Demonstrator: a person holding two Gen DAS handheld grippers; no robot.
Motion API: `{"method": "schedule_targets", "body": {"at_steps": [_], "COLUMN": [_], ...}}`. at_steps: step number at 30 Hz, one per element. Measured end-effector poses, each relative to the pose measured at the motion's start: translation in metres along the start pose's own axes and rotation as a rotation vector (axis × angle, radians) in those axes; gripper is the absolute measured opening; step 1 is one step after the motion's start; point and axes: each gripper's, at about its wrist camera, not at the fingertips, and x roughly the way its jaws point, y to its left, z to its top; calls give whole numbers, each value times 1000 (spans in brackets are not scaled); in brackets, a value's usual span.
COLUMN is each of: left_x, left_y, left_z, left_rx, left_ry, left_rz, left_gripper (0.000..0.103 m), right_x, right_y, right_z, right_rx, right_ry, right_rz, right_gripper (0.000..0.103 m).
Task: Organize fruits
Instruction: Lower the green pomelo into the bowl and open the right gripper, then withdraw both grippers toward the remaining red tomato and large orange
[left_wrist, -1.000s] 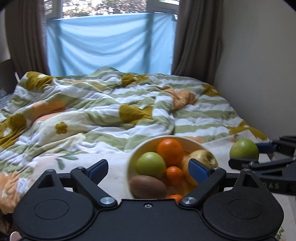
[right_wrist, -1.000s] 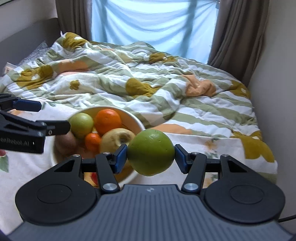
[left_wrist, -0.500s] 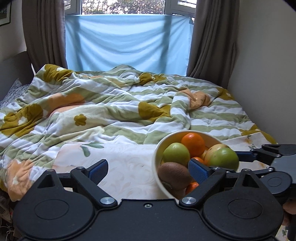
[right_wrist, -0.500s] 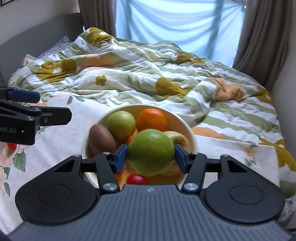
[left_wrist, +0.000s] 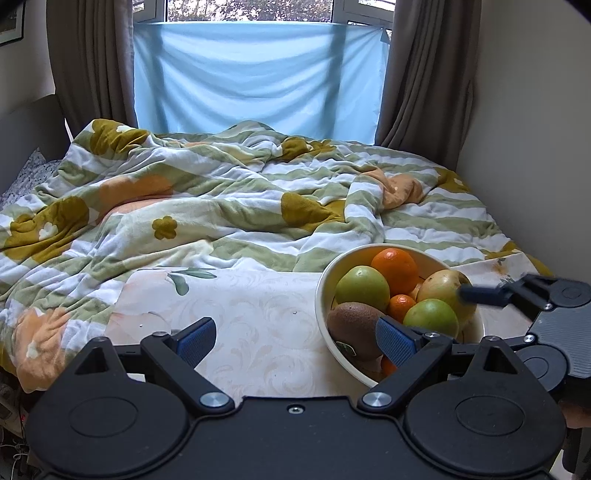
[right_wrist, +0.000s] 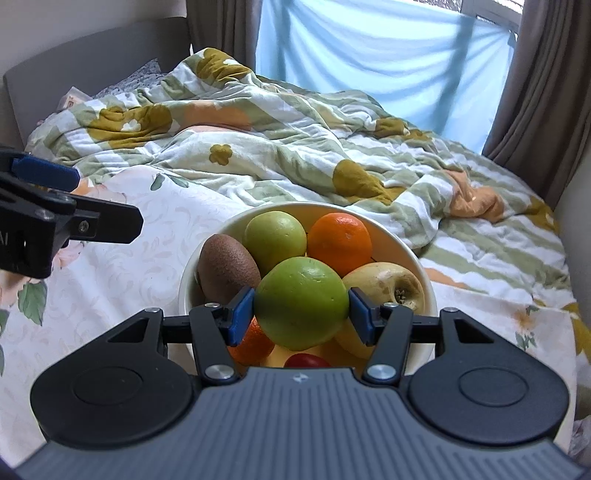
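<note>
A cream bowl (right_wrist: 424, 273) stands on the bed and holds a kiwi (right_wrist: 226, 266), a green apple (right_wrist: 275, 236), an orange (right_wrist: 339, 238), a yellow apple (right_wrist: 386, 283), a small orange and a red fruit. My right gripper (right_wrist: 301, 314) is shut on a second green apple (right_wrist: 301, 308) and holds it low over the bowl's near side. In the left wrist view the same bowl (left_wrist: 322, 295) sits at the right, with that apple (left_wrist: 431, 316) inside its rim. My left gripper (left_wrist: 295, 341) is open and empty, left of the bowl.
A rumpled green-striped floral blanket (left_wrist: 221, 206) covers the bed behind the bowl. A pale floral sheet (left_wrist: 258, 325) lies under the bowl. A wall (left_wrist: 535, 147) runs along the right side. Curtains and a blue-covered window stand at the back.
My right gripper has carried the green apple leftward from beside the bowl to low over it. The left gripper has shifted left, so the bowl now sits at its right.
</note>
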Motion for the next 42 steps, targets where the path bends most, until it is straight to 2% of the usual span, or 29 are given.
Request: {"method": "schedule_targets", "body": {"at_steps": [2,3,17,21,27,35,42], "left_x": [-4,-6,-69,-91,-120,-142,-136], "left_y": [1,1,-5,-3,-3,4,19], "left_z": [-1,-1,-2,-5,-12,-32,-65], "left_rx": [-5,-14,-18,-32,-8,-22,-56], "left_ry": [-7,-9,-94,-120,-128,-135,-65], "left_rz": [-6,-15,-39,-53,-44,35,153], "left_gripper": [96,96,96,96,97,102,103], "right_x": [-6,-10,-72,-98,-137,-172,-173], "right_y": [2,3,8,5,4,-5,-16], "right_z": [1,1,5,7,8,-8,-35], "right_rx": [-12,-15,3,55,102,190,236], "right_ry": [-24,-40,-101,-114,-120,-89,-31], "right_rz": [-17,-26,-74,-56,-96,-110,-111], "right_gripper": [98,103,103,103,103,103,103]}}
